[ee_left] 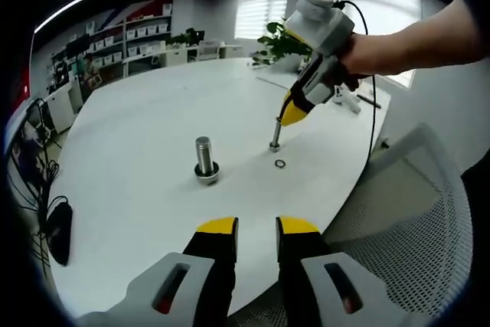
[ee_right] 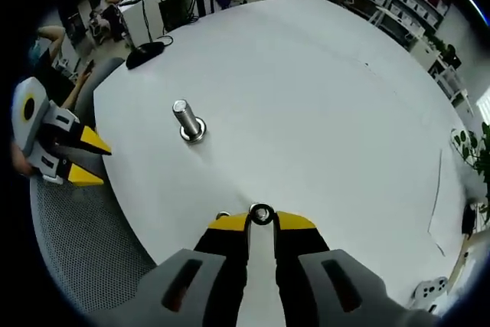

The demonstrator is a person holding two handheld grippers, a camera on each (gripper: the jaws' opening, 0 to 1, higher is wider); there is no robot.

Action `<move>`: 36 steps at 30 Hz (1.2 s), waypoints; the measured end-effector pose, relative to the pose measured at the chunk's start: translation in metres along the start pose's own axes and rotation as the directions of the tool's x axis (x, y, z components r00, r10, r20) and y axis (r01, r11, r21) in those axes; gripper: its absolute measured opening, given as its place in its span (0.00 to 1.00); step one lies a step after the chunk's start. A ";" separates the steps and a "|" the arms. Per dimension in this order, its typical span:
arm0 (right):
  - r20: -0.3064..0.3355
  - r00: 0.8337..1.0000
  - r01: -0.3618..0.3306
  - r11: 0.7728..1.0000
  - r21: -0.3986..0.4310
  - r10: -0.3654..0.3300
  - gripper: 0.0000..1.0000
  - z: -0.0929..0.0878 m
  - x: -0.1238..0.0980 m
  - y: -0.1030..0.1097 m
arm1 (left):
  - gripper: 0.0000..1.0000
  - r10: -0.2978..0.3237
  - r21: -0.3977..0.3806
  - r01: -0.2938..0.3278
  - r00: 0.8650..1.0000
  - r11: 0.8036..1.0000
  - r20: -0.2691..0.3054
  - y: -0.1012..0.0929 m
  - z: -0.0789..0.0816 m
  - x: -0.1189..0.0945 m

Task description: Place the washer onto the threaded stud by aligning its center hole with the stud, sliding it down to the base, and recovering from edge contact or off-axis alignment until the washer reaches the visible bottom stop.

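A thin threaded stud (ee_left: 275,135) stands upright on the white table (ee_left: 138,212). My right gripper (ee_left: 289,115) hangs over its top, held by a person's hand. In the right gripper view, my right gripper (ee_right: 261,220) is shut on a small silver washer (ee_right: 261,214), seen end-on at the jaw tips, level with the stud's top. A second small ring (ee_left: 280,164) lies flat on the table beside the stud's base. My left gripper (ee_left: 257,227) stands open near the table's edge with nothing between its jaws, also visible at the left (ee_right: 86,160).
A thicker steel stud (ee_left: 204,155) (ee_right: 186,118) stands on a round base left of the thin one. A mesh chair (ee_left: 413,220) sits at the table's edge. A black mouse (ee_right: 144,51) lies at the far side.
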State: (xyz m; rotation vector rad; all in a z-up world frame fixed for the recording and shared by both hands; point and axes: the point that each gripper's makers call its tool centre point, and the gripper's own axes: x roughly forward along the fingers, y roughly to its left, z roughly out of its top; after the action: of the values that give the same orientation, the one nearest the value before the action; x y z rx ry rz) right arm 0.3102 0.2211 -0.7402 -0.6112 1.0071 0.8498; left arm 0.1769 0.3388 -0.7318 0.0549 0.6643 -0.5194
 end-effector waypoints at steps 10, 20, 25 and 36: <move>-0.026 1.000 -0.010 1.000 -0.020 0.009 0.14 -0.002 0.006 0.002 | 0.17 -0.002 0.004 0.002 1.000 1.000 -0.005 -0.001 0.000 0.000; -0.072 0.997 -0.020 0.999 -0.026 0.018 0.14 -0.011 0.024 0.002 | 0.17 -0.008 0.005 0.008 1.000 1.000 -0.004 -0.002 0.000 0.001; -0.105 0.994 -0.024 0.999 -0.032 0.021 0.14 -0.018 0.035 0.002 | 0.17 -0.006 0.003 0.006 1.000 1.000 -0.004 -0.001 0.000 0.001; -0.123 0.992 -0.029 1.000 -0.008 0.028 0.15 -0.022 0.044 0.000 | 0.17 -0.002 0.002 0.002 1.000 1.000 0.002 -0.001 0.001 0.000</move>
State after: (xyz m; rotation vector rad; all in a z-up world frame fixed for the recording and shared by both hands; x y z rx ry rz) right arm 0.3117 0.2186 -0.7892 -0.6656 1.1255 0.8505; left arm 0.1766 0.3383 -0.7309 0.0554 0.6620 -0.5218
